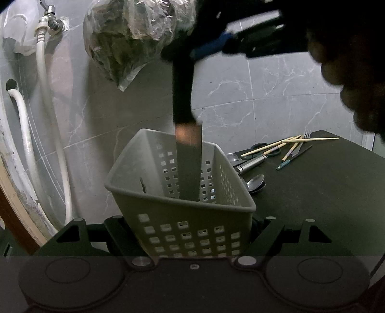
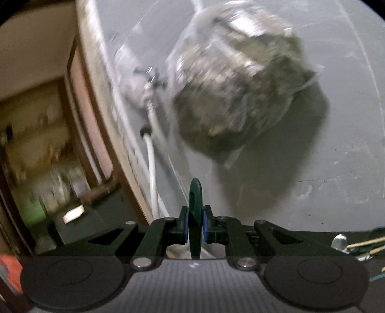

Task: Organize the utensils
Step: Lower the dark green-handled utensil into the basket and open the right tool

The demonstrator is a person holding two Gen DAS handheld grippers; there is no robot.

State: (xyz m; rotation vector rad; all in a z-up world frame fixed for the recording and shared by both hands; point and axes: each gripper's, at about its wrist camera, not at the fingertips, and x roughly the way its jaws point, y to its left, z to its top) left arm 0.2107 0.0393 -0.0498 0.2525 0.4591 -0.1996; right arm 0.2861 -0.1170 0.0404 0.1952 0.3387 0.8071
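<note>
A beige perforated basket (image 1: 168,207) stands at the near edge of the dark table (image 1: 324,192), and my left gripper (image 1: 192,228) is shut on it, one finger on each side wall. A knife hangs blade-down over it: black handle (image 1: 182,96) above, blade (image 1: 190,168) inside the basket. My right gripper (image 1: 209,45) holds the handle's top between blue pads. In the right wrist view my right gripper (image 2: 195,216) is shut on the dark handle (image 2: 195,199), which stands upright. Chopsticks (image 1: 288,142), scissors (image 1: 262,146), spoons (image 1: 256,181) and a fork (image 1: 305,136) lie behind the basket.
A clear plastic bag of greens (image 1: 130,36) hangs on the tiled wall just above and left of the knife. A tap (image 1: 50,21) and white hoses (image 1: 48,120) run down the left. A person's hand (image 1: 349,60) fills the upper right.
</note>
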